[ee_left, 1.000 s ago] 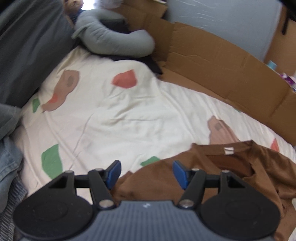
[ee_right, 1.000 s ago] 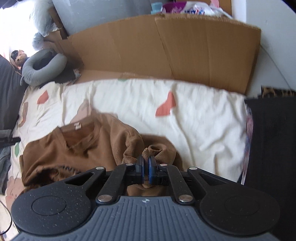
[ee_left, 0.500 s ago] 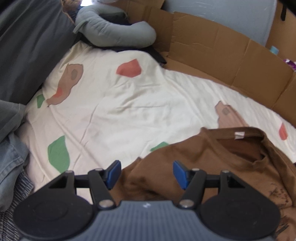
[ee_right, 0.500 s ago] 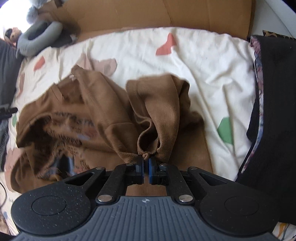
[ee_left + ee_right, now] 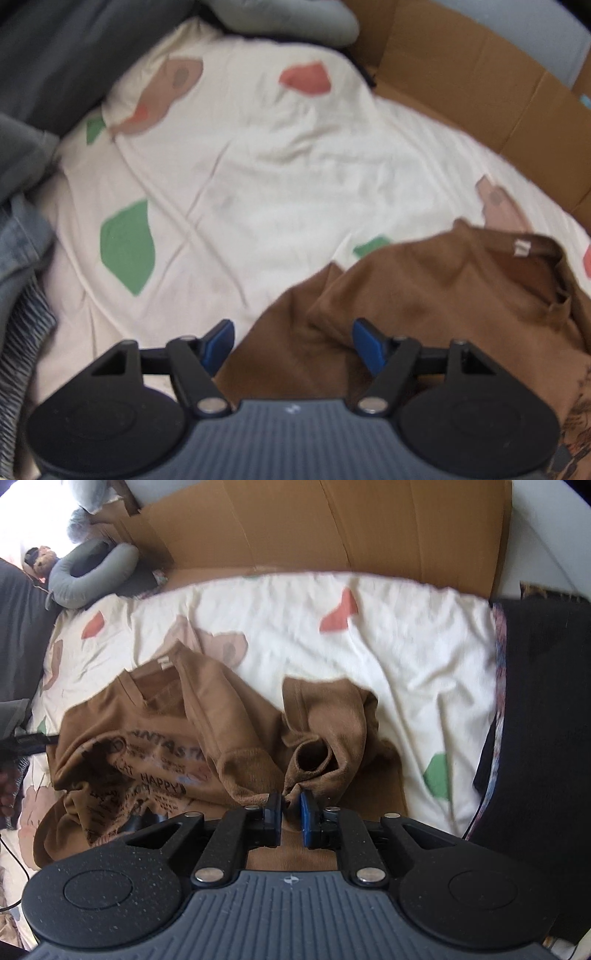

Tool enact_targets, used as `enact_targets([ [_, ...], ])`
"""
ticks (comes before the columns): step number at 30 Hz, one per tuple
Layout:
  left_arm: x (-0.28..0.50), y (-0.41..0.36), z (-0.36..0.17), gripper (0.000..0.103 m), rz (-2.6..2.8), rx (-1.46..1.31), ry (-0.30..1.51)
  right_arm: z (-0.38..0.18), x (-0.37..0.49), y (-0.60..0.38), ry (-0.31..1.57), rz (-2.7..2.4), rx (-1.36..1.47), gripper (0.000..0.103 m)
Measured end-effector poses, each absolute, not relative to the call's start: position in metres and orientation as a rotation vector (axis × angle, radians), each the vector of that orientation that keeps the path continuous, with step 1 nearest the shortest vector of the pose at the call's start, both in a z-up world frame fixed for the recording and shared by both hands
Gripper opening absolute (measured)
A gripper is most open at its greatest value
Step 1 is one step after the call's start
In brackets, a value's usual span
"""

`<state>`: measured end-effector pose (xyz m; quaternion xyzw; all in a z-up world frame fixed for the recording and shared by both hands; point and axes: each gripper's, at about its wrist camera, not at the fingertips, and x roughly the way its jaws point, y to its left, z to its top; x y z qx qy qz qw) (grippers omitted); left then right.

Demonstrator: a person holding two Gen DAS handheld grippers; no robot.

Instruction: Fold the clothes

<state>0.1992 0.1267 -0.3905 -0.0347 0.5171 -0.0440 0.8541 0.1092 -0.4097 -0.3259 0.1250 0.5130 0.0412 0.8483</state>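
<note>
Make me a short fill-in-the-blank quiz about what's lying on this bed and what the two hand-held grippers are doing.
1. The sweatshirt lying crumpled on the bedsheet is ____ in colour.
2. The pads of the right hand-held gripper are coloured ____.
3. The board standing behind the bed is made of ____.
4. The left hand-held gripper hovers over the sweatshirt with its jaws ____.

Missing words: brown; blue; cardboard; open

Brown sweatshirt (image 5: 155, 738) on patterned bedsheet (image 5: 388, 653)
</note>
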Motion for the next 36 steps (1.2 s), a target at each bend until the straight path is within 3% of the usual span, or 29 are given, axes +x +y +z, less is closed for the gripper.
enact_targets([
  [3, 0.198, 0.13, -0.4, 0.075, -0.092, -0.088, 1.107, -0.319, 0.111, -0.41, 1.055, 0.086, 0.255, 0.01],
  [5, 0.197, 0.13, -0.4, 0.064, -0.111, -0.095, 1.098, -0.316, 0.113, -0.41, 1.041, 0.085, 0.252, 0.01],
  [6, 0.197, 0.13, -0.399, 0.048, -0.126, -0.104, 1.096, -0.314, 0.114, -0.41, 1.034, 0.085, 0.25, 0.01],
  [8, 0.197, 0.129, -0.395, 0.003, -0.15, -0.109, 1.091, -0.314, 0.115, -0.409, 1.03, 0.085, 0.249, 0.01],
  [22, 0.165, 0.1, -0.283, 0.003, -0.33, -0.108, 0.861, -0.294, 0.117, -0.397, 0.918, 0.098, 0.258, 0.01],
  [36, 0.125, 0.016, -0.289, 0.003, -0.735, -0.123, 0.976, -0.299, 0.123, -0.386, 0.922, 0.119, 0.255, 0.01],
])
